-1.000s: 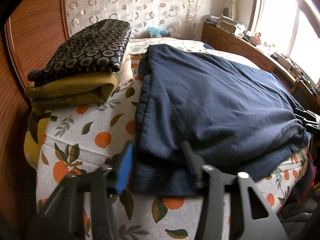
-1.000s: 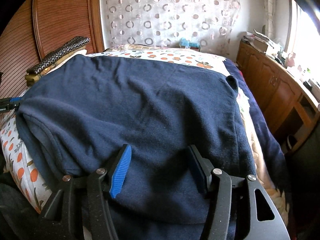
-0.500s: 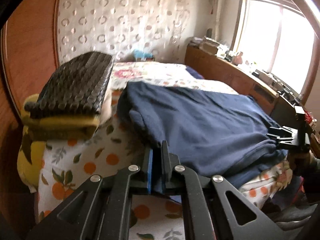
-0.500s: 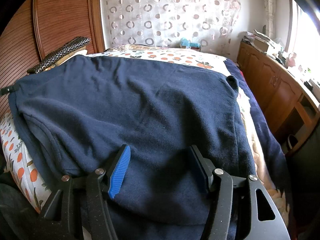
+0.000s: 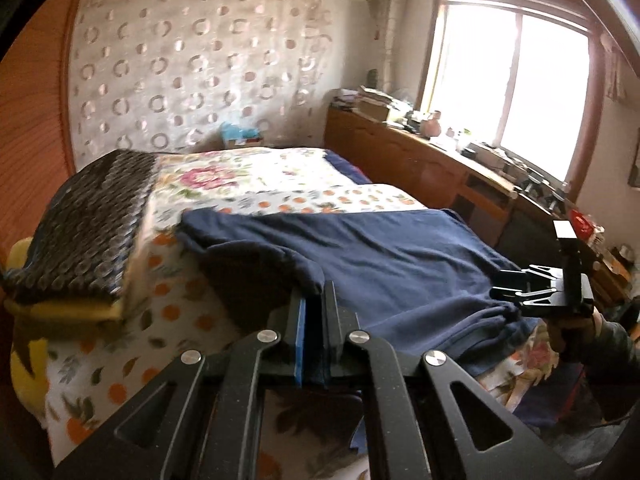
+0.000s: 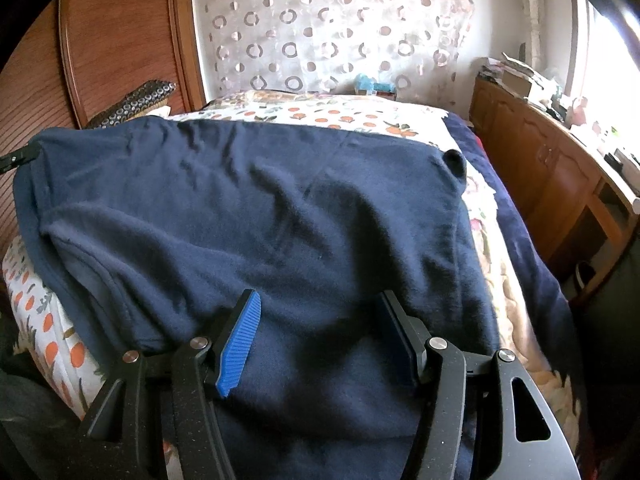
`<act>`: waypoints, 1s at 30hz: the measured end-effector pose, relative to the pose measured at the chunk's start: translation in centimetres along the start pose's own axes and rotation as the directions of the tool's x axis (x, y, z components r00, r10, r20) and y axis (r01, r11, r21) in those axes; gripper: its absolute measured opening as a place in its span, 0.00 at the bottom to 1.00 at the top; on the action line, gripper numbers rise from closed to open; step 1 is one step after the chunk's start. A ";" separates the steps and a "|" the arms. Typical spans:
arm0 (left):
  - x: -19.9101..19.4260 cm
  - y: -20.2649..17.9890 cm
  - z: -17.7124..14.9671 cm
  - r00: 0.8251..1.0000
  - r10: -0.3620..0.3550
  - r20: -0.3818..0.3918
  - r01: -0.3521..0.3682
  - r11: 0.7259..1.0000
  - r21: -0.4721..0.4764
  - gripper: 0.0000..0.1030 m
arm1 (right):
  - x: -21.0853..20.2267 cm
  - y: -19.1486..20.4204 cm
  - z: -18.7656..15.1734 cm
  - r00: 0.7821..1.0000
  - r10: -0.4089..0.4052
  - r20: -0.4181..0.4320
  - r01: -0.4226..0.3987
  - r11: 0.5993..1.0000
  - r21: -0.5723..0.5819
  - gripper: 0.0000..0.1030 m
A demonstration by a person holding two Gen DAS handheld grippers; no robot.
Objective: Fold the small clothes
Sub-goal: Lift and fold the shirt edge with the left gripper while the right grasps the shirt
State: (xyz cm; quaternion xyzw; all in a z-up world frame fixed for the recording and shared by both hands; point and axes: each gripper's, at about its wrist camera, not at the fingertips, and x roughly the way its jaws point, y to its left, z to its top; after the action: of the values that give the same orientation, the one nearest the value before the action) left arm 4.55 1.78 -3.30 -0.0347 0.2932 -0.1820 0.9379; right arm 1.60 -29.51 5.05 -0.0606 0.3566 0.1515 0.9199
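A navy fleece garment [image 5: 400,264] [image 6: 280,208] lies spread on the bed [image 5: 180,320], which has an orange-print sheet [image 6: 340,114]. My left gripper [image 5: 314,304] is shut on the garment's near left corner and holds it raised off the sheet; its tip [image 6: 16,158] shows at the far left of the right wrist view. My right gripper [image 6: 320,320] [image 5: 520,288] rests at the garment's other near corner. Its jaws stand apart, and the cloth lies between and under the fingers [image 6: 240,336].
A stack of folded clothes [image 5: 88,232] [image 6: 132,104], dark patterned over yellow, sits at the bed's left side by a wooden panel [image 6: 112,40]. A cluttered wooden cabinet [image 5: 420,160] [image 6: 552,184] runs under the window on the right. A hand [image 5: 580,332] holds the right gripper.
My left gripper closed on the garment's corner and rose with it, lifting that edge off the sheet. The right gripper stayed where it was, still apart.
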 end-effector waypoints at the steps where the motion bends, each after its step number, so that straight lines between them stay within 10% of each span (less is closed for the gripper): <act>1: 0.3 -0.4 0.3 1.000 -0.012 0.001 0.012 1.000 0.006 0.06 | -0.2 0.0 0.0 1.000 -0.002 0.007 0.002 1.000 0.002 0.60; 30: 5.8 -16.6 10.6 0.950 -0.308 -0.041 0.309 0.922 0.233 0.06 | -4.7 -0.6 -2.4 0.986 -0.084 0.146 0.067 0.991 0.116 0.60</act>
State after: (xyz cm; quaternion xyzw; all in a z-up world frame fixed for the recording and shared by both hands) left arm 9.59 -16.25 5.22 0.0318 0.2620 -0.3610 0.8945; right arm -3.09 -31.69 6.44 -0.0116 0.2913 0.1006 0.9513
